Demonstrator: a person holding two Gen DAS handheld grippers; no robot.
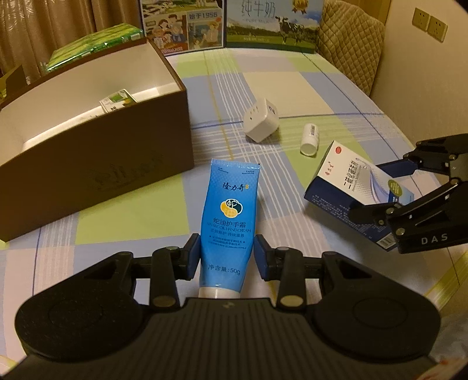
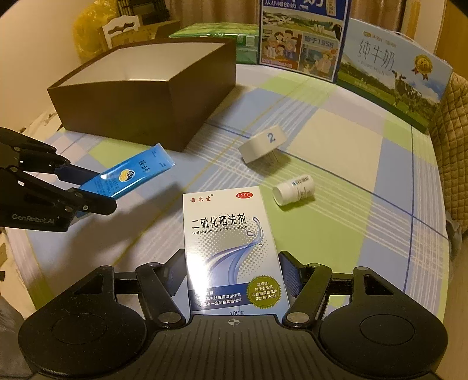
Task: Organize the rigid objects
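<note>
Hand cream tube [image 1: 226, 222] clamped in left tongs [image 1: 227, 254], lotion box [image 2: 231, 251] clamped in right tongs [image 2: 234, 271]

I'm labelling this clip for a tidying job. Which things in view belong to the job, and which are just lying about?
Job:
- blue hand cream tube, in the left claw
- lotion carton, in the right claw
- brown box
- white cube adapter
- white bottle

Lying about:
- milk cartons
- green packs
- wall sockets
</note>
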